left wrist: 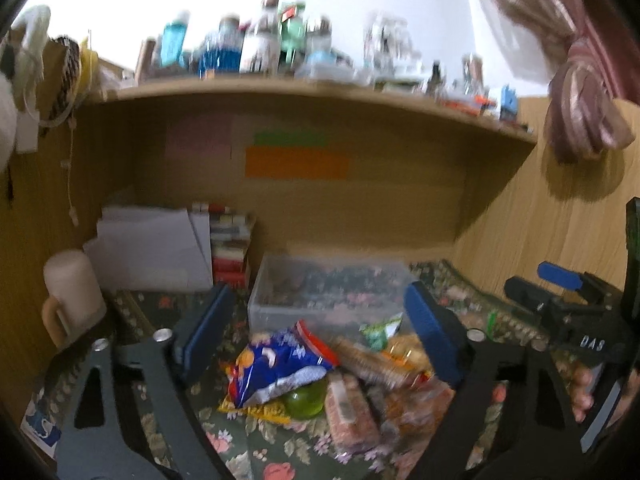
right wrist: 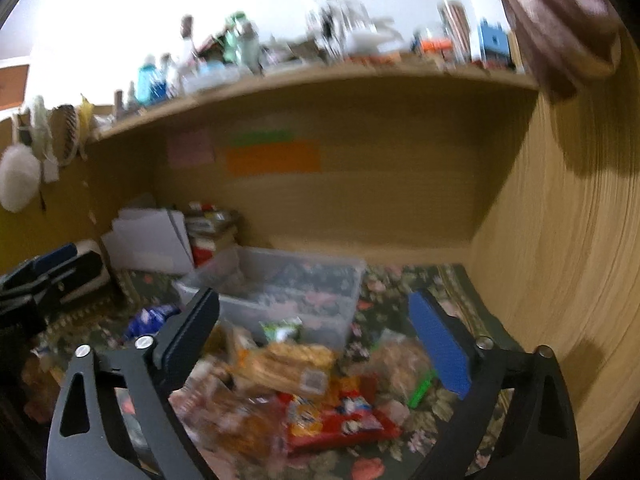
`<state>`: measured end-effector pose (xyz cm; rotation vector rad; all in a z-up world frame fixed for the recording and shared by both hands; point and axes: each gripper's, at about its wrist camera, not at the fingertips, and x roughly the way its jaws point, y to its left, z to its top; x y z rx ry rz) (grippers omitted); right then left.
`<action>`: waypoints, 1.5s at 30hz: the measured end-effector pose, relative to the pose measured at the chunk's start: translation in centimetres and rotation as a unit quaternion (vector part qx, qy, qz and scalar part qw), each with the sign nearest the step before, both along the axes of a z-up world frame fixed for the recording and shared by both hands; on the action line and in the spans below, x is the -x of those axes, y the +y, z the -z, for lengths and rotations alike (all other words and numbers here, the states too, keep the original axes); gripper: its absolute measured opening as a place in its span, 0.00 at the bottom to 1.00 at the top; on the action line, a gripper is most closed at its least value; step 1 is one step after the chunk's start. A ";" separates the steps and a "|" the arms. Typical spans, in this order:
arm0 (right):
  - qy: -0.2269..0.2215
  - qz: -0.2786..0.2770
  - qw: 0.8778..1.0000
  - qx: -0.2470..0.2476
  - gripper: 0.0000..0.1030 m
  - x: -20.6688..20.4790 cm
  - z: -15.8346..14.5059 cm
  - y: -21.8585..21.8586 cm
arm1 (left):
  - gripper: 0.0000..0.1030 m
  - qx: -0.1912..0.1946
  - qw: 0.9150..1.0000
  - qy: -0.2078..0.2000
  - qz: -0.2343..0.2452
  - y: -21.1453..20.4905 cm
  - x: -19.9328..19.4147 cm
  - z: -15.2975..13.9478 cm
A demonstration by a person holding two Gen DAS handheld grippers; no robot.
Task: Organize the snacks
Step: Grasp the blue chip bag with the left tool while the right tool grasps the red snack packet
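A pile of snack packets lies on the floral cloth in front of a clear plastic box [left wrist: 280,308]. On the pile's left are a blue crisp bag [left wrist: 276,364] and a green round item [left wrist: 306,402], with cracker packs [left wrist: 376,360] to their right. My left gripper [left wrist: 320,320] hovers open above the pile with nothing between its pads. The right gripper [left wrist: 536,286] shows at the right edge. In the right wrist view my right gripper [right wrist: 316,328] stands open over a cracker pack [right wrist: 288,364] and a red packet [right wrist: 340,412], with the box [right wrist: 248,304] behind. The left gripper [right wrist: 60,268] is at the left.
A white box [left wrist: 152,248], stacked books [left wrist: 230,244] and a pale mug [left wrist: 72,292] stand at the back left. A wooden shelf [left wrist: 280,92] crowded with bottles hangs overhead. A wooden side wall [right wrist: 560,240] closes the right. A tied curtain [left wrist: 580,112] hangs there.
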<state>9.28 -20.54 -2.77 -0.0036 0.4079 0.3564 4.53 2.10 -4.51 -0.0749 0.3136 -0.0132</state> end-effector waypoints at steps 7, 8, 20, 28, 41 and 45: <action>0.071 0.020 0.997 0.034 0.77 -2.1 3.7 -1.7 | 0.81 0.004 0.997 0.080 0.000 1.4 -2.7 4.5; 0.082 0.021 0.996 0.036 0.76 -2.4 4.2 -2.0 | 0.81 0.005 0.996 0.089 -0.002 1.6 -3.1 5.0; 0.162 0.032 0.986 0.034 0.76 -4.3 8.0 -4.1 | 1.00 0.014 0.990 0.141 -0.025 2.8 -6.6 8.5; 0.193 0.003 0.980 0.039 0.76 -5.2 9.6 -2.9 | 1.00 0.001 0.984 0.179 -0.024 2.2 -9.6 10.4; 0.232 -0.052 0.971 0.023 0.77 -6.7 11.2 -0.4 | 0.83 0.013 0.985 0.167 -0.029 3.2 -10.4 10.6; 0.228 -0.058 0.972 0.015 0.62 -6.6 11.2 -0.4 | 0.79 0.009 0.987 0.159 -0.030 3.1 -10.1 10.3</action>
